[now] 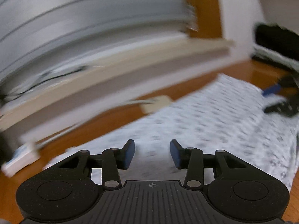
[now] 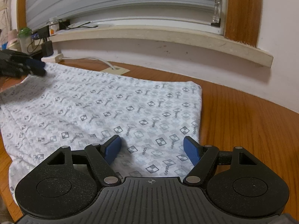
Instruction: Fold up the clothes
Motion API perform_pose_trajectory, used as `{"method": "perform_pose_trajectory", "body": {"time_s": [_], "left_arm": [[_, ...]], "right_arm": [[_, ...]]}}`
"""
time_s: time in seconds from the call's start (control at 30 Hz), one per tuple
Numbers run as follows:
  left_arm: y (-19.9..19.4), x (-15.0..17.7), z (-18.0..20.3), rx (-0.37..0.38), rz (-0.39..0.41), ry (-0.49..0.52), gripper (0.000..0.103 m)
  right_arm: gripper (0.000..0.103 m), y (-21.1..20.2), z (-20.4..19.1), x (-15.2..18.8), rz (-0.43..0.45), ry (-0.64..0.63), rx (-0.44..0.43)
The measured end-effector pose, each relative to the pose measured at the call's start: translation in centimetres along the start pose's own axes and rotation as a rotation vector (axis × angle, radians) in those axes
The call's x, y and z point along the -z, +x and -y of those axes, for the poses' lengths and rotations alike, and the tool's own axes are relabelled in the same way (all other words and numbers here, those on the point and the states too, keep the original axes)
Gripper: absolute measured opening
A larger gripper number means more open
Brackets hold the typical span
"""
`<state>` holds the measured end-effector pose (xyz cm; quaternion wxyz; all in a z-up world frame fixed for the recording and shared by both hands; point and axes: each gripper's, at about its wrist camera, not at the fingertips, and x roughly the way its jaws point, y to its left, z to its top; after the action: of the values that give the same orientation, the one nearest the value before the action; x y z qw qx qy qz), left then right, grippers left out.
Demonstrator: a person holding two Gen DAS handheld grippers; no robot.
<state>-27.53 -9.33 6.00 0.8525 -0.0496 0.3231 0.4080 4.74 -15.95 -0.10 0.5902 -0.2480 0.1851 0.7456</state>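
The right gripper (image 2: 152, 149) is wide open, with nothing between its blue pads (image 2: 112, 149). It hangs low over the near right corner of the patterned cloth (image 2: 112, 108), and the cloth's right edge runs just by one pad. That looks like a good spot to pinch a corner from.

The left gripper (image 1: 152, 153) is open too and holds nothing. Its view is blurry, so it is likely moving fast. It sits over the other end of the cloth (image 1: 214, 115). In the right wrist view it shows as a dark smudge (image 2: 28, 67) at the far left corner. I think the two grippers are at both ends so they can lift or smooth the cloth together.

The cloth is white with little grey checker squares. It lies flat on the wooden table (image 2: 243, 121). Its right edge is straight and looks doubled, and a layer edge shows on the left side, so it may be folded already. I cannot tell what kind of garment it is. Flat and neat like this, it could be partway folded with more folds coming, or it could be done and just let go.

Behind the table is a window sill (image 2: 168, 35) with a white cable (image 2: 97, 58) running to a socket plate (image 2: 115, 70).
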Motion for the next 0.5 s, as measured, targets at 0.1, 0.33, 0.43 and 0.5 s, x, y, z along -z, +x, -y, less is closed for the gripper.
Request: {"method": "perform_pose_trajectory", "body": {"time_s": [0.1,0.33,0.43,0.5], "left_arm": [[2.1,-0.3,1.6,0.039,-0.035,0.043,0.046],[3.7,0.2,1.5,0.088,0.001,0.006,0.046],[5.1,-0.7,1.9,0.126,-0.006,-0.019,0.046],[5.8,-1.4,2.9,0.130,-0.006,-0.014,0.046]], "right_arm": [[0.072,0.1,0.2,-0.2,-0.015,-0.022,-0.018],[0.072,-0.3,1.2,-0.6,-0.058,-0.069,-0.038],[0.071,-0.9,2.3,-0.4,-0.074,-0.074,-0.017],[0.071,-1.2,3.5,-0.1,-0.081,-0.061,0.007]]}}
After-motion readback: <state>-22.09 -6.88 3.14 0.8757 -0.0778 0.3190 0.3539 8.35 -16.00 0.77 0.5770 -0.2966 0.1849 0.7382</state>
